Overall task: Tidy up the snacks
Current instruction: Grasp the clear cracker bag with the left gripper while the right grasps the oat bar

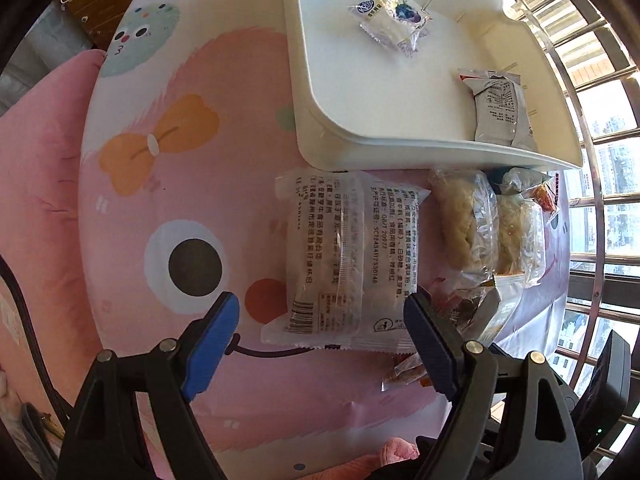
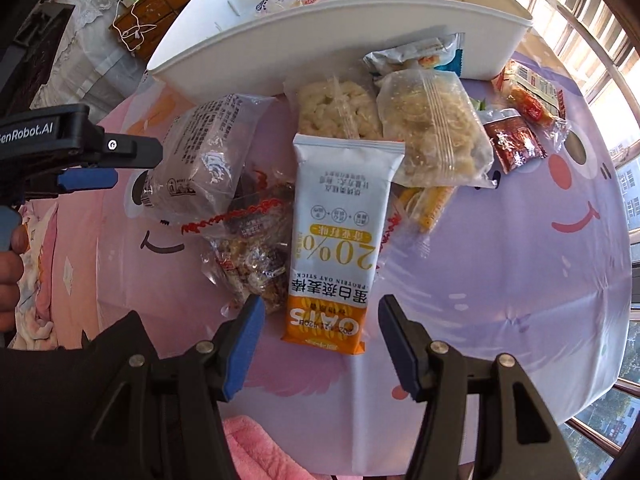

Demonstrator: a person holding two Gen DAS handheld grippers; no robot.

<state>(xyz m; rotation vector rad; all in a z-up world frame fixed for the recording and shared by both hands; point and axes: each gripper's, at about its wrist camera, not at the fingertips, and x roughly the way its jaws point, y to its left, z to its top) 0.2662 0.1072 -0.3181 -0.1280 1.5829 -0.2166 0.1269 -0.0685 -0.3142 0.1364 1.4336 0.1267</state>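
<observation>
Both tools hang spread and empty over the snack heap in front of the white plastic organiser tray (image 1: 320, 92). The left gripper (image 1: 322, 306) straddles a clear printed cake packet (image 1: 348, 256) lying just before the tray's front wall; the right gripper (image 2: 322, 312) brackets a white-and-orange oat stick pouch (image 2: 340, 240) beside it. I judge the risk to be slippery film squirting out, or a finger snagging the crinkled nut-bar wrapper (image 2: 252, 248) touching the pouch. Open cloth lies on the pouch's far side; the tray wall crowds the heap's back.

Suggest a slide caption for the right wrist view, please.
Open right gripper poised over an oat stick packet among snacks beside a white bin.
</observation>
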